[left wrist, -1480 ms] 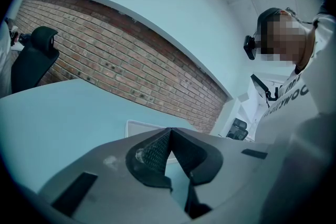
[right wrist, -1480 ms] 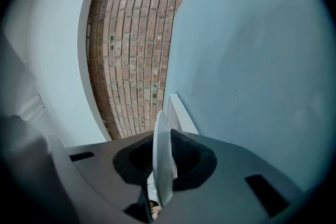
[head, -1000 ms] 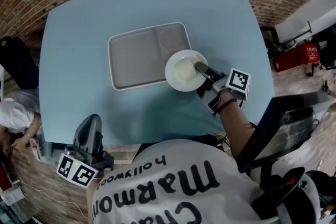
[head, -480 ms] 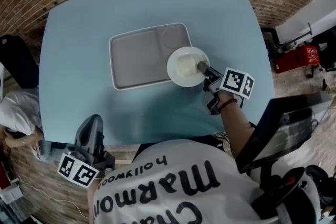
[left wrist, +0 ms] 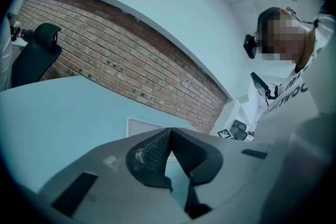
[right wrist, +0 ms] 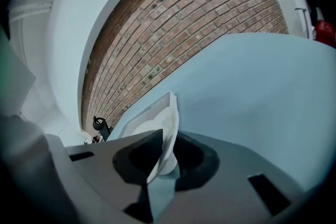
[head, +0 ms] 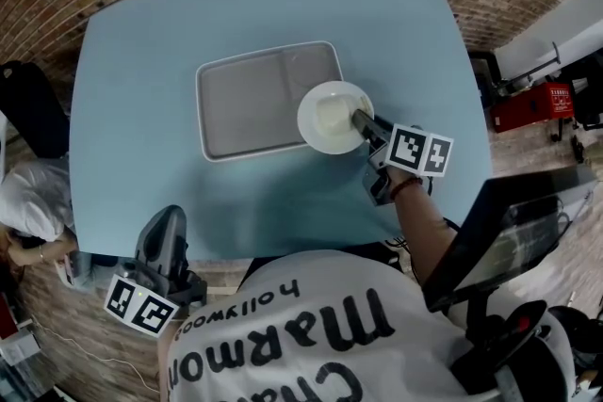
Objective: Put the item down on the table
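A white bowl [head: 328, 118] sits half over the right end of a grey two-part tray [head: 245, 99] on the light blue table [head: 170, 24]. My right gripper [head: 359, 120] reaches in from the right and is shut on the bowl's near rim. In the right gripper view the rim [right wrist: 167, 128] stands between the jaws of the right gripper [right wrist: 164, 150], which have just been opening slightly. Whether the bowl touches the table I cannot tell. My left gripper [head: 162, 219] hangs shut and empty off the table's near left edge; in its own view the left gripper [left wrist: 169, 134] shows its tips together.
A black chair [head: 26, 108] and a seated person [head: 28, 202] are at the table's left side. A red box [head: 533, 101] lies on the floor at the right. A dark screen on a stand [head: 509, 235] is at my right. A brick wall [right wrist: 173, 34] runs behind the table.
The right gripper has rolled about its own axis, so its marker cube shows a different face. The bowl shifted slightly up the picture with it. The left gripper stayed put.
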The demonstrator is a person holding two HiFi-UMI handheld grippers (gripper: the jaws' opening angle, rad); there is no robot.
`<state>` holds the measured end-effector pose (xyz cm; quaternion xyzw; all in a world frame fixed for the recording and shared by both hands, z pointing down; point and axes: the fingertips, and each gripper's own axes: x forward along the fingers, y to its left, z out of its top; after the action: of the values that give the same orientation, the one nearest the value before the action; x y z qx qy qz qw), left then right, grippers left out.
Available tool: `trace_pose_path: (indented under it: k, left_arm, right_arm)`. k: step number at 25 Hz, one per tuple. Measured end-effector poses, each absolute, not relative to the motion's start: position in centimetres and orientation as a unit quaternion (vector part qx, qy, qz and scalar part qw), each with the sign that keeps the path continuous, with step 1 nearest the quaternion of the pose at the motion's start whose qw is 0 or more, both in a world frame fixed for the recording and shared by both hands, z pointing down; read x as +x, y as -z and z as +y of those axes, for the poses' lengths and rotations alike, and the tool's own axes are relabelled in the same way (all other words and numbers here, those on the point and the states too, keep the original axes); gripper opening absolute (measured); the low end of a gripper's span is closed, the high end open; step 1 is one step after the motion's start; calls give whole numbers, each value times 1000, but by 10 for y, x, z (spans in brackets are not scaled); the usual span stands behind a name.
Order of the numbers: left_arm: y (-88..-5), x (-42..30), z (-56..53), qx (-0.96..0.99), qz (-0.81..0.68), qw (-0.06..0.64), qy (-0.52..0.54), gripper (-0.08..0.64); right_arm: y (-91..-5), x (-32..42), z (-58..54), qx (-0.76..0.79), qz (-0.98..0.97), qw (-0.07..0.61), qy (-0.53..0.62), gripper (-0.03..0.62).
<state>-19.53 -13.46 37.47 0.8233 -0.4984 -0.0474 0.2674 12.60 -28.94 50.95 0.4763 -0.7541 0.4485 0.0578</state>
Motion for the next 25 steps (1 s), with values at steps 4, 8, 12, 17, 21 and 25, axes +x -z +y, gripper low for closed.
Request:
trace_pose_path:
  k: [4,8,12,17,21,25]
  left_arm:
    - [-376,-193,-134,824,-498,268,47,8]
    - [-376,-193,-135,823,-498,269,47,6]
    - [-375,-194,-133,822,-500,270,47,6]
    - [-375,-193,-131,820,-501,272,47,6]
    - [-374,-194,-131,819,-504,271,48,6]
    - [-374,-195,-129,818,-505,271,48,6]
  right_arm:
    - [-511,127,-293,478,-763,68,-430,55]
    - [-510,126,-297,477,-772,78,-412,63]
    - [-510,124,-298,477,-776,83,-404,69]
    - [-510,122,-298,477,-779,87,-398,72]
    - [-512,122,-298,476,-781,91,-393,78]
    - [-512,122,-298,477,-785,100,-382,86]
